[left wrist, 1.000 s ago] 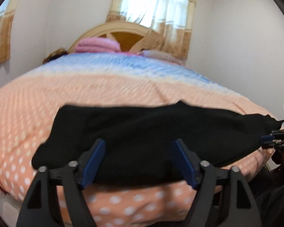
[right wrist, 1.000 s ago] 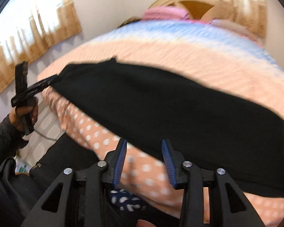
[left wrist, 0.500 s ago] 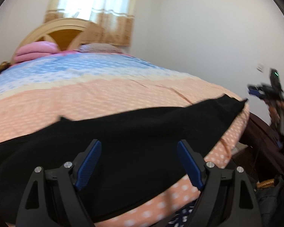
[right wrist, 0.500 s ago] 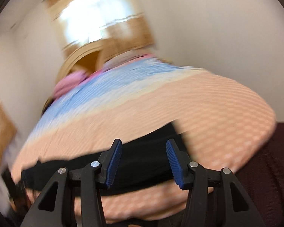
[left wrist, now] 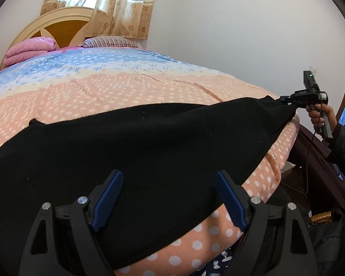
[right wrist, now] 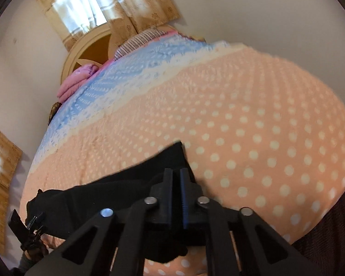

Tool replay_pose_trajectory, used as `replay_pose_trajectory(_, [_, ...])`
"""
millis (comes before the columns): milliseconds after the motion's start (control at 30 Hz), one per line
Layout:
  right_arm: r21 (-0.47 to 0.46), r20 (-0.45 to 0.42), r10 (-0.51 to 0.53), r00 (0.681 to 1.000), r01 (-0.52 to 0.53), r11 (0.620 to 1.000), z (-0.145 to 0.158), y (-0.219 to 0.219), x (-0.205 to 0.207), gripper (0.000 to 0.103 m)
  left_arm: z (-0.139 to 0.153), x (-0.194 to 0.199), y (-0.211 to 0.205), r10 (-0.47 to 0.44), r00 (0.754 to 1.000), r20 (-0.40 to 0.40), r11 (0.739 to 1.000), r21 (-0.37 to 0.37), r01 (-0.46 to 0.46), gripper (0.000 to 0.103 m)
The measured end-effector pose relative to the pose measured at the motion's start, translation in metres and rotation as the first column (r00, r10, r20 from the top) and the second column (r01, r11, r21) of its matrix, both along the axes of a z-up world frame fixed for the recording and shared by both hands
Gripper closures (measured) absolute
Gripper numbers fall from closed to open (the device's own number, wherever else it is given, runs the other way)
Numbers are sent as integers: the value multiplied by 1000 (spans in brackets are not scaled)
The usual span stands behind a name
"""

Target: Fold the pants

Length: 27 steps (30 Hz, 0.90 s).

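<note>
Black pants (left wrist: 149, 142) lie stretched across the near edge of the bed (left wrist: 103, 92), which has a peach dotted cover. My left gripper (left wrist: 169, 174) hovers open over their middle, with nothing between its blue pads (left wrist: 108, 193). At the right end a hand holds my right gripper (left wrist: 284, 98), clamped on the pants' corner. In the right wrist view that gripper (right wrist: 176, 171) is shut, with black fabric of the pants (right wrist: 103, 197) caught between its jaws. The left gripper (right wrist: 34, 220) shows small at the far end.
A folded pink blanket (left wrist: 30, 50) and a striped pillow (left wrist: 108, 42) lie by the headboard (left wrist: 57, 20), under a curtained window (left wrist: 99, 0). A dark maroon piece (left wrist: 315, 161) and a wicker basket (left wrist: 319, 218) stand right of the bed.
The right gripper swung to the pants' right end and shut on the corner. The left gripper's view shifted right along the pants, its jaws staying open.
</note>
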State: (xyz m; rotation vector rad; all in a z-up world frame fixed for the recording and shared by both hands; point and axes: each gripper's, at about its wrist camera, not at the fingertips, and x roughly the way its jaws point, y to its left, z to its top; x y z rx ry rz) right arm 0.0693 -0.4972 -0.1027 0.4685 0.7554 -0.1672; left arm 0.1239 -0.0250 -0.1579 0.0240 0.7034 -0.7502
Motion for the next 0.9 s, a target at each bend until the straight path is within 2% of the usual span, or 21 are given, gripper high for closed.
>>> replay_pose_trajectory(200, [-65, 93, -37, 995, 43, 997, 29, -4, 10, 101, -2, -4, -10, 3, 1000, 24, 999, 32, -4, 11])
replay_pose_trajectory(267, [-79, 90, -43, 995, 50, 996, 27, -8, 18, 101, -3, -4, -10, 6, 1000, 28, 999, 34, -7, 11])
replay_pose_trajectory(333, [-152, 88, -95, 992, 108, 983, 20, -11, 23, 101, -3, -4, -11, 9, 999, 30, 999, 32, -10, 11])
replay_pose_trajectory(367, [-153, 70, -114, 991, 124, 980, 13, -18, 26, 101, -4, -5, -11, 8, 999, 34, 999, 33, -9, 11])
replay_pose_trajectory(467, [-37, 40, -167, 985, 169, 985, 1, -38, 10, 99, -3, -7, -11, 6, 999, 43, 999, 42, -8, 11])
replay_pose_trajectory(600, [54, 62, -164, 985, 161, 986, 9, -38, -32, 75, -4, -10, -8, 2, 999, 42, 999, 36, -4, 11])
replay_pose_trajectory(700, [125, 83, -111, 990, 100, 987, 16, -20, -56, 71, -4, -10, -8, 3, 999, 42, 999, 33, -5, 9])
replay_pose_trajectory(767, [149, 94, -73, 993, 59, 987, 16, -9, -60, 62, -5, -10, -10, 0, 999, 43, 1000, 31, -2, 5])
replay_pose_trajectory(833, [144, 77, -58, 995, 47, 989, 8, 1, -56, 60, -5, -10, -14, 2, 999, 51, 999, 42, -4, 4])
replay_pose_trajectory(900, [95, -1, -68, 998, 68, 993, -3, 9, -45, 61, -6, -11, -15, 6, 998, 56, 999, 44, -8, 4])
